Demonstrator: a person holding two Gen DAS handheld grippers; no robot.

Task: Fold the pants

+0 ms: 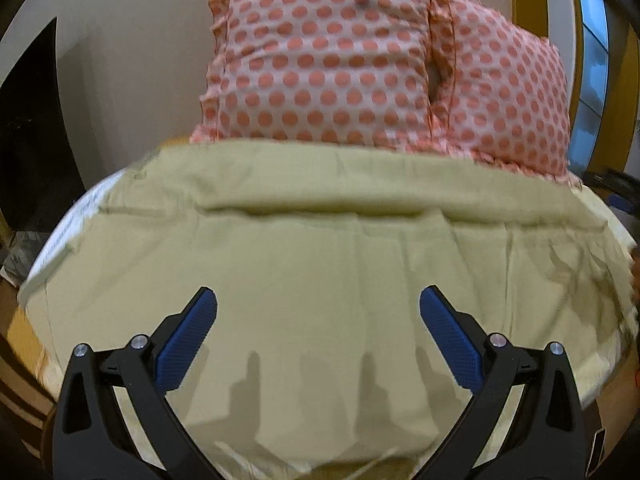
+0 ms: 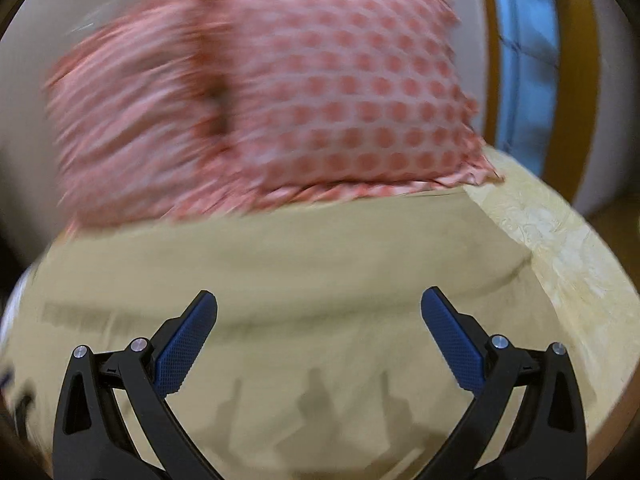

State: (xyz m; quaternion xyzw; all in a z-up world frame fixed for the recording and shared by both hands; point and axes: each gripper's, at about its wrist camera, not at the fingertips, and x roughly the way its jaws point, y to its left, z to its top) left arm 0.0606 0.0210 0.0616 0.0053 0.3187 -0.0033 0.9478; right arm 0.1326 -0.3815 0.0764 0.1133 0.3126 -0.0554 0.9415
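Note:
Olive-khaki pants lie spread flat on a bed, with a fold ridge running across them below the pillows. They also fill the lower half of the right wrist view, which is motion-blurred. My left gripper hovers above the cloth, open and empty, its blue pads wide apart. My right gripper is also open and empty above the pants, with its blue pads wide apart.
Two pink pillows with orange polka dots stand at the head of the bed behind the pants. A pale yellow patterned bedsheet shows at the right edge. A window with a yellow frame is at the far right.

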